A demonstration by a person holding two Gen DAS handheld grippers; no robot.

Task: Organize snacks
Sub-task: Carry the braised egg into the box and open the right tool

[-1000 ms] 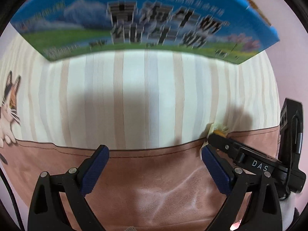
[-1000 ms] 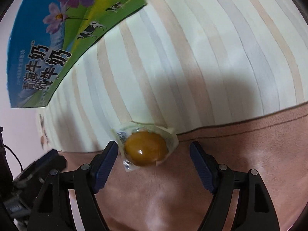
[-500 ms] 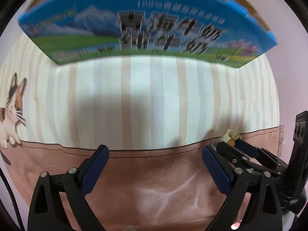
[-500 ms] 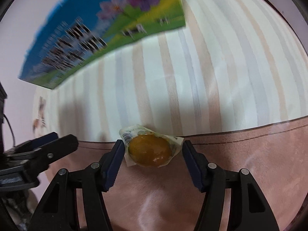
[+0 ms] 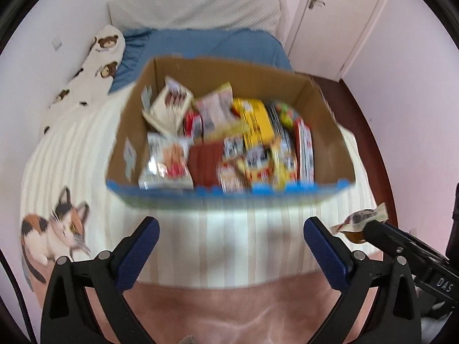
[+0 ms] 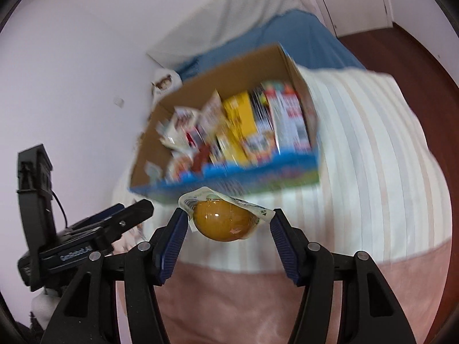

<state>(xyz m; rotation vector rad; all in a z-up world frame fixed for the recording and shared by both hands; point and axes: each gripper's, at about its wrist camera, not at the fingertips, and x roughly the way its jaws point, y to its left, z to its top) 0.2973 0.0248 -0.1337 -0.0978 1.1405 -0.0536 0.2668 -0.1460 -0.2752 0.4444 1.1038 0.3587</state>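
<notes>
Your right gripper (image 6: 228, 226) pinches a small clear-plastic jelly cup with amber filling (image 6: 221, 223) between its blue pads (image 6: 175, 243), held in the lower centre of the right wrist view, above the striped bedding. In the left wrist view that same cup (image 5: 358, 225) shows at the right edge, at the tip of the black right gripper. Your left gripper (image 5: 231, 246) stands spread wide with nothing between its blue pads (image 5: 137, 253), low in its frame over the cream-and-beige striped blanket (image 5: 229, 238) and the pink cover (image 5: 229, 309) below it. Beyond both grippers, in the middle of each frame, sits the open cardboard box with a blue printed front (image 5: 137, 132), blurred, packed with colourful snack packets (image 5: 252, 132). A calico cat print (image 5: 51, 229) lies at lower left; a blue sheet (image 5: 206, 46) and a white pillow (image 5: 195, 8) sit at the top
</notes>
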